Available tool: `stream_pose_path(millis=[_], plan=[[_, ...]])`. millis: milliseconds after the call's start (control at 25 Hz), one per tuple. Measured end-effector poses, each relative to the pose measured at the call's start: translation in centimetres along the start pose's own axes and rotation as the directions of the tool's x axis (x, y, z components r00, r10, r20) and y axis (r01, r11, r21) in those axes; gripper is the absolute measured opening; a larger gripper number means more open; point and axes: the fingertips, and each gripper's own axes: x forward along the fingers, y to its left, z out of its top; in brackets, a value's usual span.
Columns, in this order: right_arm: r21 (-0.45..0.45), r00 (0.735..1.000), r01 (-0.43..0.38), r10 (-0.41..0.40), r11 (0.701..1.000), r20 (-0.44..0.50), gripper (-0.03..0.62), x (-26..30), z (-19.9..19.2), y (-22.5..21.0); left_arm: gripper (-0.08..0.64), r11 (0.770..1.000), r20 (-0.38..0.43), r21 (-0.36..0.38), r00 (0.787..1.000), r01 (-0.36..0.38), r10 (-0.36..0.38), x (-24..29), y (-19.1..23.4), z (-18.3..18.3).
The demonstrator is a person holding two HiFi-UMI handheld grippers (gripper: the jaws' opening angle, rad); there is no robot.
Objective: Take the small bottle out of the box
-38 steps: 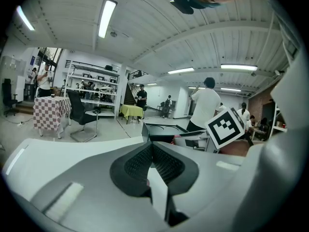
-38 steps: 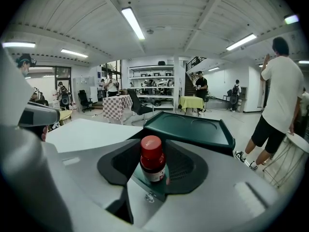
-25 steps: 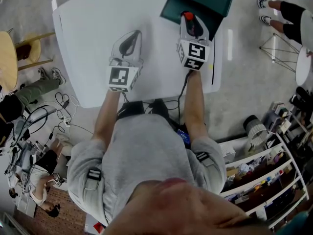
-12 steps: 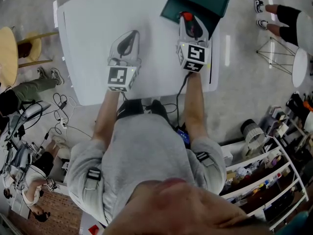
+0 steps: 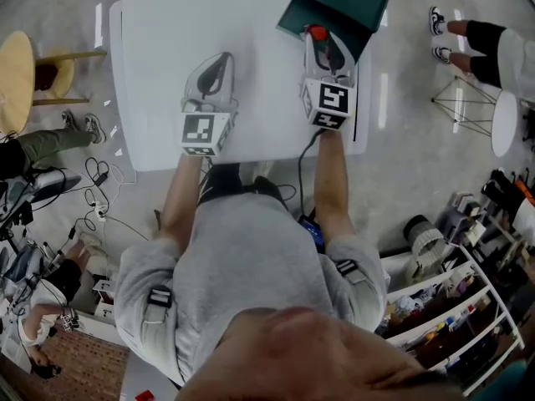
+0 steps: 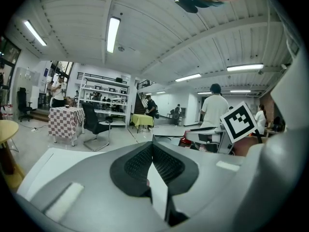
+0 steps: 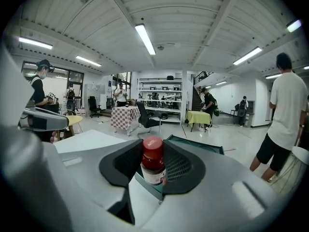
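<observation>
A small dark-red bottle (image 7: pixel 153 161) with a red cap and a white label stands upright between the jaws of my right gripper (image 7: pixel 153 170), which is shut on it. In the head view its red cap (image 5: pixel 317 32) shows at the tip of the right gripper (image 5: pixel 323 47), just at the near edge of the dark green box (image 5: pixel 336 7) at the table's far right. The box's green rim (image 7: pixel 195 143) shows behind the bottle. My left gripper (image 5: pixel 212 77) hovers over the white table (image 5: pixel 159 65), its jaws shut with nothing between them (image 6: pixel 151 162).
The white table's right edge (image 5: pixel 364 98) lies close to the right gripper. Around the table are a round wooden stool (image 5: pixel 15 82), cables on the floor (image 5: pixel 92 199), shelving (image 5: pixel 451 307) and a person's legs (image 5: pixel 472 40) at the far right.
Both grippers have risen a little above the table, the right one carrying the bottle up from the box's edge. The head view has shifted slightly, with the table now lower in frame.
</observation>
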Motion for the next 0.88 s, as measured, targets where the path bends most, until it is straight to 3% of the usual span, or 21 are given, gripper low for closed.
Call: stream_pose_path(millis=[880], plan=[[-0.075, 0.978, -0.189, 0.194, 0.979, 0.074, 0.130, -5.6, 3.4, 10.3, 0.011, 0.990, 0.093, -0.001, 0.986, -0.139, 0.139, -9.8, 2.0, 2.6]])
